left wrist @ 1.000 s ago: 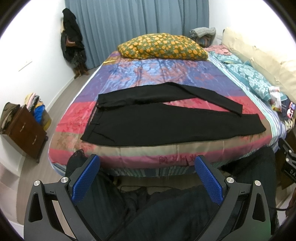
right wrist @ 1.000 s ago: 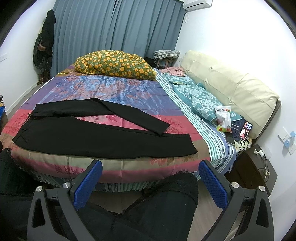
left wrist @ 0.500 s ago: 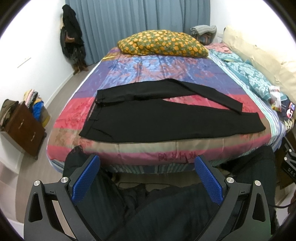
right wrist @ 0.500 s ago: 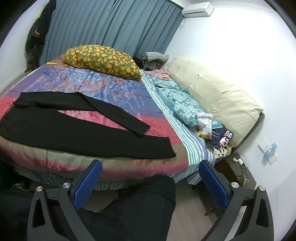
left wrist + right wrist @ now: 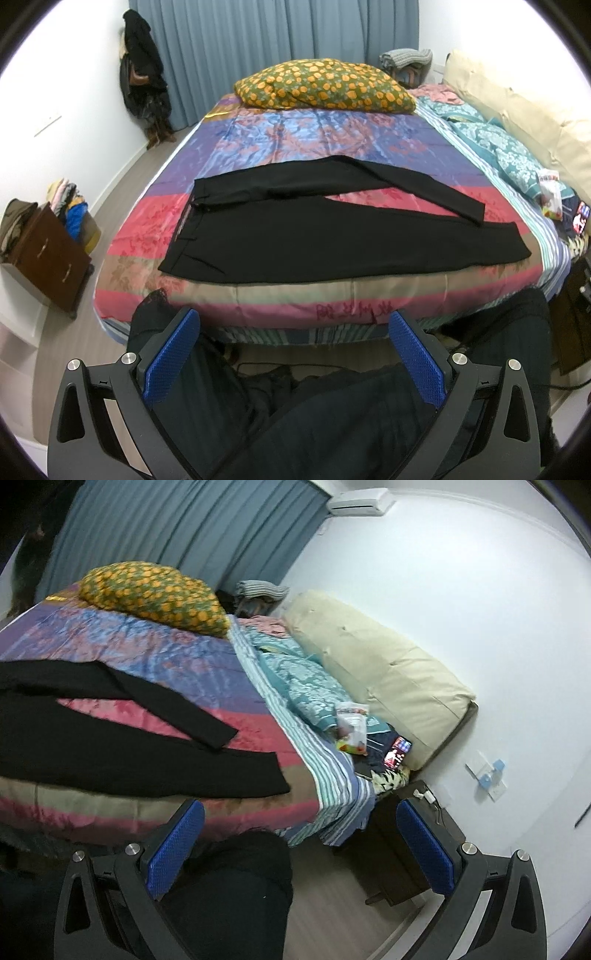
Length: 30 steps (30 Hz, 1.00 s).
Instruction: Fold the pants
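Black pants (image 5: 295, 236) lie flat on the colourful bed cover (image 5: 317, 147), waistband to the left, legs to the right, the far leg angled over the near one. In the right wrist view the leg ends of the pants (image 5: 147, 753) lie near the bed's right side. My left gripper (image 5: 291, 354) is open and empty, held off the bed's near edge. My right gripper (image 5: 299, 845) is open and empty, off the bed's near right corner, above the floor.
An orange-flowered pillow (image 5: 325, 85) lies at the far end of the bed. Teal bedding (image 5: 306, 679), a snack bag (image 5: 351, 731) and a phone (image 5: 397, 753) lie by the cream headboard (image 5: 388, 672). A wooden nightstand (image 5: 48, 254) stands left. The person's dark-clad knees (image 5: 236, 878) are below the grippers.
The right gripper has swung to the right, toward the bed's right corner and headboard. The left gripper has tilted slightly; the pants have not moved.
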{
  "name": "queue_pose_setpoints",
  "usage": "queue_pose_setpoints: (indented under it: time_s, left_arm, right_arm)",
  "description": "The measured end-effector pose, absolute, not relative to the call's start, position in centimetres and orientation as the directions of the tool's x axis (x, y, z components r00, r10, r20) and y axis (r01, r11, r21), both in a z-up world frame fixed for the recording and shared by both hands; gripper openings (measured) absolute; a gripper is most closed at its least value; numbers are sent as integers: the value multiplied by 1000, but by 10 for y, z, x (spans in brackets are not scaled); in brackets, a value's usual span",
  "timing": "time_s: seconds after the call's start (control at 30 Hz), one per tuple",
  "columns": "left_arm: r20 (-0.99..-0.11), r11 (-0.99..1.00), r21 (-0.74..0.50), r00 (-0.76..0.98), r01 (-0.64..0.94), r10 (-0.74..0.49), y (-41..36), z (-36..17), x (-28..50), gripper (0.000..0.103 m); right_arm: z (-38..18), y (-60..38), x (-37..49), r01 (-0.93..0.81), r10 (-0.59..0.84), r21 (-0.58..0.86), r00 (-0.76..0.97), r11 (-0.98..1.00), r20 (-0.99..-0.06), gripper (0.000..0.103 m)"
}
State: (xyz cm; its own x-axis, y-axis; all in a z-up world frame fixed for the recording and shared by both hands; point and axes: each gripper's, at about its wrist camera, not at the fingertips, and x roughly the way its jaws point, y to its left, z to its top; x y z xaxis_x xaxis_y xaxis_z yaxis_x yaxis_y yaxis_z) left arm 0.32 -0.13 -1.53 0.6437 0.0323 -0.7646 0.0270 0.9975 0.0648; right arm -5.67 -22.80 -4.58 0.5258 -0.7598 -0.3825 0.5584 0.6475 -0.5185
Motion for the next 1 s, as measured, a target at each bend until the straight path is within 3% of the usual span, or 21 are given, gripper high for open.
queue_pose_setpoints:
  time_s: [0.67,0.77,0.9,1.0]
  left_arm:
    - [-765,996,74,644,57,20,-5,-17,4,102]
    - [-797,989,51,602,137,-42,-14,-23,9,102]
    - [-858,972,86,513,219,-39,-33,-43,32,102]
    - [-829,970,148,560,191,16,-45,-42,57,102]
  right_arm:
    - [-46,-237,-58,562,-727,-462,536,686,-428,103]
    - [-44,-234,-61,472,-574,-328,651,819,-497,103]
    - [-63,-241,-43,210,-191,-34,794,977,-577,103]
    - [-98,-257,-12,114,33,172,736,978,-676,103]
